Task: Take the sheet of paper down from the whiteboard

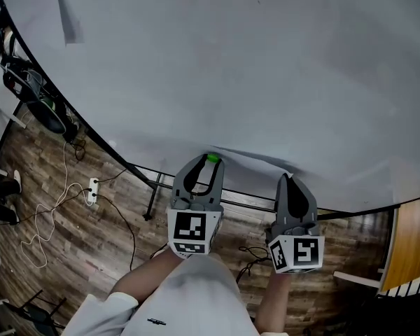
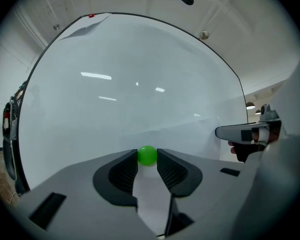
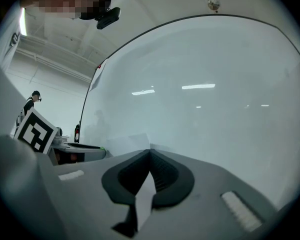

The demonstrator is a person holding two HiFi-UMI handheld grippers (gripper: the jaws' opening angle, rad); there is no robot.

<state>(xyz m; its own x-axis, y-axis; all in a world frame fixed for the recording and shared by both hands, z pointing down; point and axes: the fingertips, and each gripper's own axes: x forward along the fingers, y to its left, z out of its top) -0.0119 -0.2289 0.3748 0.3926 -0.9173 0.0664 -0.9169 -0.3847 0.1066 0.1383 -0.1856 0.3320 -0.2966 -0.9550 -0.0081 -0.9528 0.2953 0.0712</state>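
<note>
A white sheet of paper [image 1: 255, 170] lies flat on the lower part of the whiteboard [image 1: 231, 68]. A small green ball magnet [image 1: 212, 158] sits on the sheet's left part. My left gripper [image 1: 211, 164] points at the board, and its pads press on both sides of the green magnet [image 2: 147, 155]. My right gripper [image 1: 286, 180] is shut on the sheet's right edge. In the right gripper view the paper [image 3: 145, 196] runs between the closed jaws of the right gripper [image 3: 150, 152]. The left gripper [image 3: 85, 151] shows there at the left.
A strip of paper [image 1: 68, 12] hangs at the board's top left. Under the board are its black stand legs [image 1: 150, 201], a power strip [image 1: 92, 190] and loose cables [image 1: 52, 222] on the wooden floor. A wooden tabletop [image 1: 409, 243] stands at the right.
</note>
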